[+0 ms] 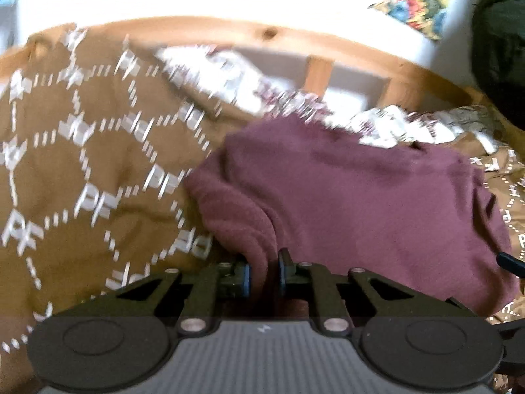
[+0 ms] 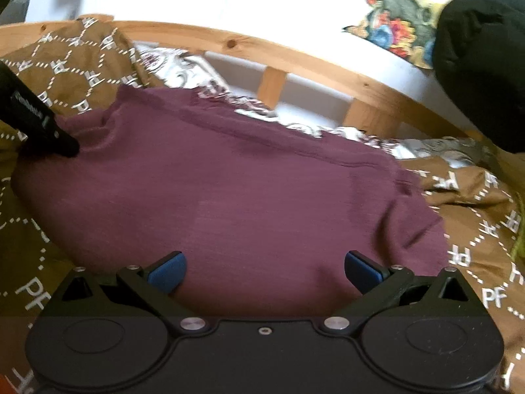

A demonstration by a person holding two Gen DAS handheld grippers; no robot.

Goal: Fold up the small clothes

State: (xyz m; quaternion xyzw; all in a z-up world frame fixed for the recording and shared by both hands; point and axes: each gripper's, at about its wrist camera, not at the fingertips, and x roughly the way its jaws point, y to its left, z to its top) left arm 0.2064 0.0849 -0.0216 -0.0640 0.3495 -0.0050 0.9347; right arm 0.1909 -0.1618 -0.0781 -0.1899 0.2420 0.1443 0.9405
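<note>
The maroon garment (image 2: 229, 197) lies on the brown patterned bedspread (image 1: 82, 151). The left claw (image 1: 264, 271) pinches its edge; the right claw (image 2: 262, 271) hovers wide open. Next, probably, the right must grip too.

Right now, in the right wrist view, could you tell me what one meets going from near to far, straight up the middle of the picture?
Open right tongs → maroon garment → white patterned fabric → wooden bed rail → white wall.
</note>
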